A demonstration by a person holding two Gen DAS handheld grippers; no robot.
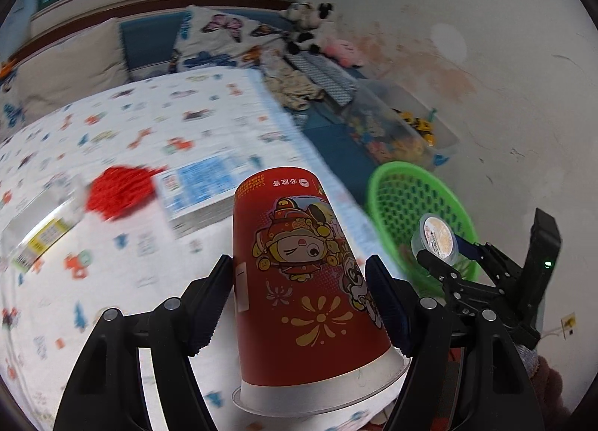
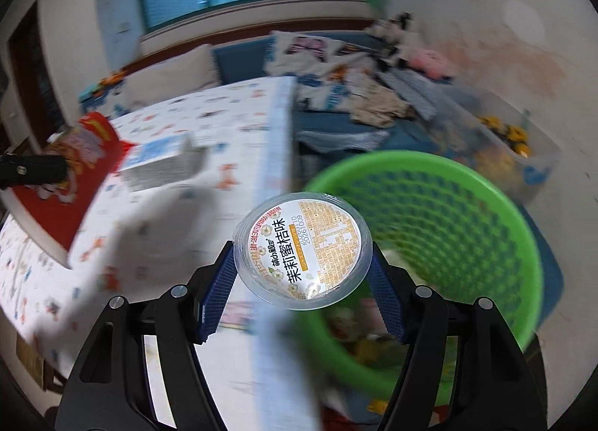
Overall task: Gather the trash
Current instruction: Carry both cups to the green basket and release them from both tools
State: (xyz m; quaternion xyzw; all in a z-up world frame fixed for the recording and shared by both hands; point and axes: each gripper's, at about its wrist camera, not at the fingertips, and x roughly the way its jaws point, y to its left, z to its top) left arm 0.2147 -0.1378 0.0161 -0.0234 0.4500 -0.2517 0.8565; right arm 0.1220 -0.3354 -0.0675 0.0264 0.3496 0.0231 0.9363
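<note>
Basket (image 2: 467, 184) litter shows only from right; tongs clamp red cup (image 1: 299, 274), jelly tub (image 2: 302, 249).

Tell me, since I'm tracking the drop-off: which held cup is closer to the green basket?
The small clear sealed cup in the right gripper, at the green basket; the red paper cup hangs over the table.

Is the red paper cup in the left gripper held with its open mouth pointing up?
No, the red paper cup sits upside down between the left gripper fingers, white rim lowest and closed base on top.
</note>
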